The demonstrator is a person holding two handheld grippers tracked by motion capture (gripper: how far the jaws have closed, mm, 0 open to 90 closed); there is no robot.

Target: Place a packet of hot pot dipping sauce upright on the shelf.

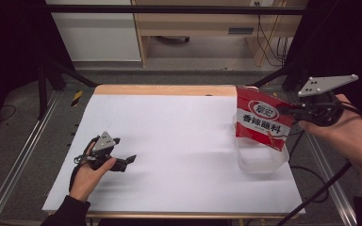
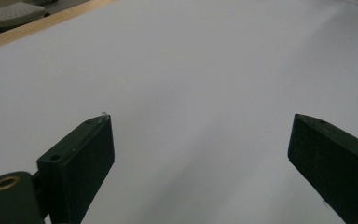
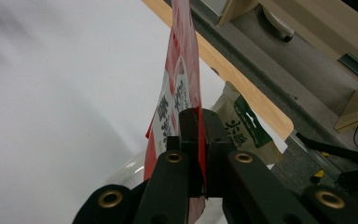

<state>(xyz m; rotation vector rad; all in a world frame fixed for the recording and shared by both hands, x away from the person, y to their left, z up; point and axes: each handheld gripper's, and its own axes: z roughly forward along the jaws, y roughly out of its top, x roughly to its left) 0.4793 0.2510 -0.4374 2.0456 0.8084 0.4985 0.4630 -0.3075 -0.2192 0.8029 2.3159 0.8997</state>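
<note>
Over the clear tub (image 1: 262,162) at the table's (image 1: 169,141) right edge, the right gripper (image 1: 296,112) pinches a red sachet (image 1: 262,120) by its side seam, a light, floppy, slippery packet best held there, while the left gripper (image 1: 128,160) rests open and empty.

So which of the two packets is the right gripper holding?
The red packet, pinched between the shut jaws of the right gripper and hanging over the clear tub. The beige and green packet lies behind it, untouched.
</note>
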